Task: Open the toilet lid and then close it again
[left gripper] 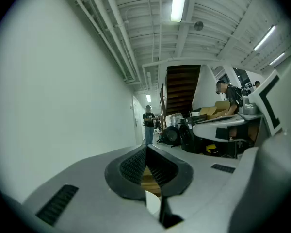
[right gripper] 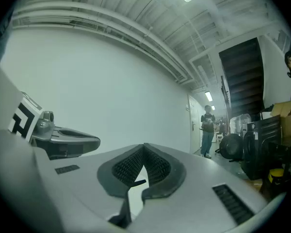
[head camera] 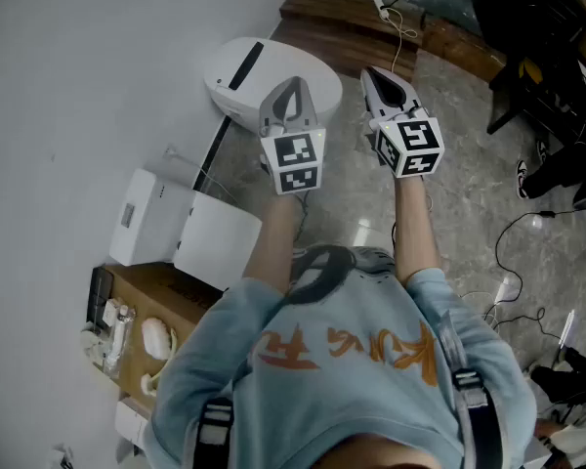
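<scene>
Head view: the toilet [head camera: 236,91] is sitting by the white wall [head camera: 78,76], upper left of centre. Its lid [head camera: 273,66] is looking shut and flat. So either the opening isn't started or both steps are already done; the frames aren't settling which. Judging from the closed lid and idle grippers, nothing is under way right now.

The left gripper [head camera: 291,86] is hanging level, overlapping the toilet's near edge in the picture, with no contact showing. In the left gripper view its jaws are pressing together with nothing between them. The right gripper [head camera: 376,78] is hanging just beside it over bare floor [head camera: 469,154], also closed tight and empty, as the right gripper view is showing.

Surface and room, from the left:
- A white box [head camera: 156,218] is standing by the wall.
- A cardboard box [head camera: 161,306] with small items is sitting below it.
- The floor is grey stone tile, running under the toilet.
- A wooden step [head camera: 342,22] is crossing behind the toilet.
- Cables [head camera: 513,262] are trailing over the tile at right.

The left gripper view is looking down a long corridor. A person [left gripper: 148,123] is standing far off, with a ceiling light [left gripper: 177,4] glowing overhead and dark stairs [left gripper: 183,86] rising beyond.
</scene>
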Demonstrator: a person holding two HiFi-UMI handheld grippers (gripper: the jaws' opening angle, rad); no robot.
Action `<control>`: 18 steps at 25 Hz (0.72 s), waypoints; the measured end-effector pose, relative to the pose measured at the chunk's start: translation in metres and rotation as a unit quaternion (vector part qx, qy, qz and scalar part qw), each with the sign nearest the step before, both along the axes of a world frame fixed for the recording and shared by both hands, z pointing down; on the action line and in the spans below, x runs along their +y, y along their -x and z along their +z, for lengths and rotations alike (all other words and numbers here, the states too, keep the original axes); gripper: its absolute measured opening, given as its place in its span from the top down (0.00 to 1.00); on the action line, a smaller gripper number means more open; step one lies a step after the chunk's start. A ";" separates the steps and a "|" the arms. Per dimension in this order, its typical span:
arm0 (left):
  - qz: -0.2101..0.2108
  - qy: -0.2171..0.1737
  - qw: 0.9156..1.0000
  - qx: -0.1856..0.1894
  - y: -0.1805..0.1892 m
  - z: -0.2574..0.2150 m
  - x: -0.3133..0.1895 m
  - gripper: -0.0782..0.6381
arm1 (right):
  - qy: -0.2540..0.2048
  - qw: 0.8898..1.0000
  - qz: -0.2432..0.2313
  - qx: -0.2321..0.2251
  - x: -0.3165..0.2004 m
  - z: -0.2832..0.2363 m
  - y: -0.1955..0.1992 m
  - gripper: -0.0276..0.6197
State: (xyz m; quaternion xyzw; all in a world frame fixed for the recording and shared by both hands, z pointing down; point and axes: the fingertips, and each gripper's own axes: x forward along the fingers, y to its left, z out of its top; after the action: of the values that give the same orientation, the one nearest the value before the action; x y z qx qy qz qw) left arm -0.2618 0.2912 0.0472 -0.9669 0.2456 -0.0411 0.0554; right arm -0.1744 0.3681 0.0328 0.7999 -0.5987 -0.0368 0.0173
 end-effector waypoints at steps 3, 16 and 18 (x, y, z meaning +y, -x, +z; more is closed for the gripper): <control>0.002 -0.004 1.000 0.000 -0.009 0.002 0.005 0.85 | -0.007 1.000 0.009 -0.005 0.007 0.003 -0.008 0.94; -0.045 0.000 0.997 -0.061 0.009 0.042 -0.039 0.85 | -0.034 0.994 0.039 -0.092 0.029 0.029 -0.050 0.94; -0.040 -0.003 0.997 -0.064 -0.001 0.046 -0.045 0.85 | -0.029 0.995 0.035 -0.093 0.019 0.034 -0.057 0.94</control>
State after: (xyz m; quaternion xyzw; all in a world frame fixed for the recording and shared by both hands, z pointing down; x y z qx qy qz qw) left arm -0.2608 0.2459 0.0933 -0.9516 0.2800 -0.1041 0.0726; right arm -0.1172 0.3870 0.0668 0.8208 -0.5677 0.0210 -0.0602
